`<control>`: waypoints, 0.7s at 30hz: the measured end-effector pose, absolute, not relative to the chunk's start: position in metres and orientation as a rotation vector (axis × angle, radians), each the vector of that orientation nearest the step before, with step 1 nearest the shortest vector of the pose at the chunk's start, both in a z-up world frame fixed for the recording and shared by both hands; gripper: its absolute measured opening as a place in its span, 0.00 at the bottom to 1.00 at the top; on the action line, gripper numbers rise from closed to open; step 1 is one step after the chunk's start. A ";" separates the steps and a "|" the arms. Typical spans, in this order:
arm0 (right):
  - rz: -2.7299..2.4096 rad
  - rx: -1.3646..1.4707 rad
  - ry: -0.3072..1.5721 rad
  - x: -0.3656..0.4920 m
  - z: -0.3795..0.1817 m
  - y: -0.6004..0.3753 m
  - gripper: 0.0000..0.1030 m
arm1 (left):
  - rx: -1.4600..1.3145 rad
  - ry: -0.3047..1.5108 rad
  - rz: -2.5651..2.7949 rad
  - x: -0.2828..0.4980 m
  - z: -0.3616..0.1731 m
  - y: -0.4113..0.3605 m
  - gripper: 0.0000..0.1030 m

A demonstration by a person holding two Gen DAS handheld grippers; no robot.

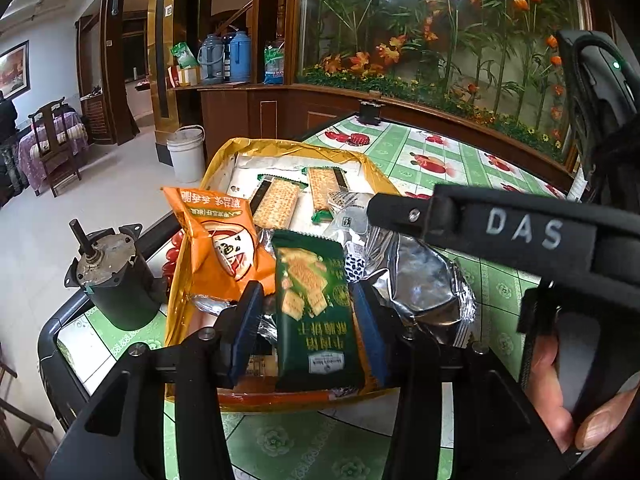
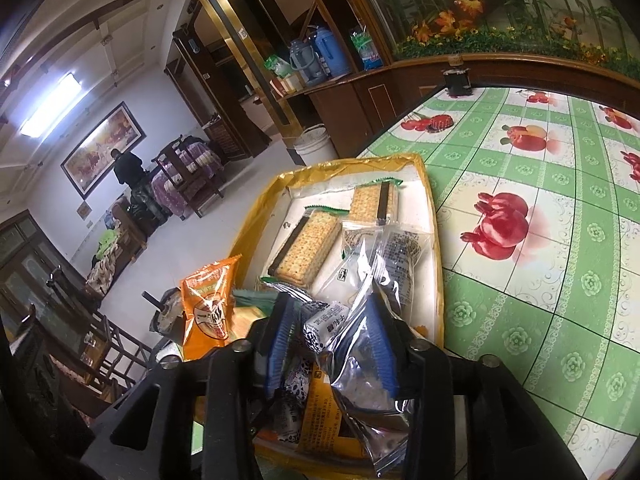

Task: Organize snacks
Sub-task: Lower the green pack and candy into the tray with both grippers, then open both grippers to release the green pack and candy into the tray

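A yellow-rimmed tray (image 1: 224, 160) (image 2: 434, 216) on the table holds several snacks. My left gripper (image 1: 308, 304) is open, its blue pads either side of a dark green cracker packet (image 1: 316, 312) that lies on the pile. An orange snack bag (image 1: 216, 236) (image 2: 208, 304) stands to its left. Two clear cracker packs (image 1: 276, 204) (image 2: 308, 244) lie at the tray's far end. My right gripper (image 2: 332, 324) is open above silver and clear packets (image 2: 372, 380) and a small black-and-white candy (image 2: 320, 326). It reaches in from the right in the left wrist view (image 1: 384, 208).
The table has a green fruit-print cloth (image 1: 440, 152) (image 2: 540, 200). A dark motor-like cylinder (image 1: 116, 276) stands left of the tray at the table edge. A small black object (image 1: 370, 112) (image 2: 458, 78) sits at the far edge. A white bucket (image 1: 186, 152) stands on the floor.
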State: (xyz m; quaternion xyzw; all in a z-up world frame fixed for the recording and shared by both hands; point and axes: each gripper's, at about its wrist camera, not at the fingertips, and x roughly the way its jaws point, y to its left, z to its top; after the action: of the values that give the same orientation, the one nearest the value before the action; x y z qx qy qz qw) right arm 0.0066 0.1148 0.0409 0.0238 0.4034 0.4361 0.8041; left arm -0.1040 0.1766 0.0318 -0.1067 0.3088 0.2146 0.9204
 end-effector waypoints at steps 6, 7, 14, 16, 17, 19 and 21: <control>0.941 0.117 0.853 0.010 0.053 0.099 0.47 | -0.203 0.616 0.442 -0.109 0.041 0.169 0.56; 0.941 0.130 0.848 0.010 0.056 0.096 0.48 | -0.194 0.607 0.446 -0.110 0.044 0.167 0.63; 0.943 0.170 0.785 -0.001 0.078 0.069 0.63 | -0.125 0.559 0.461 -0.124 0.060 0.153 0.78; 0.938 0.170 0.767 -0.007 0.082 0.057 0.66 | -0.107 0.539 0.454 -0.130 0.065 0.149 0.80; 0.927 0.168 0.758 -0.010 0.084 0.050 0.71 | -0.096 0.529 0.445 -0.133 0.068 0.147 0.81; 0.913 0.179 0.737 -0.016 0.085 0.031 0.78 | -0.073 0.525 0.448 -0.138 0.071 0.142 0.85; 0.884 0.176 0.705 -0.025 0.085 0.012 0.83 | -0.037 0.546 0.488 -0.140 0.073 0.138 0.91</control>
State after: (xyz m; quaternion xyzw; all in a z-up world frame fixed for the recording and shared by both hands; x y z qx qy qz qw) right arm -0.0248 0.0119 0.0848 0.0833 0.3336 0.4182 0.8408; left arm -0.1403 0.1381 0.0727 -0.0182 0.2668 0.2388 0.9335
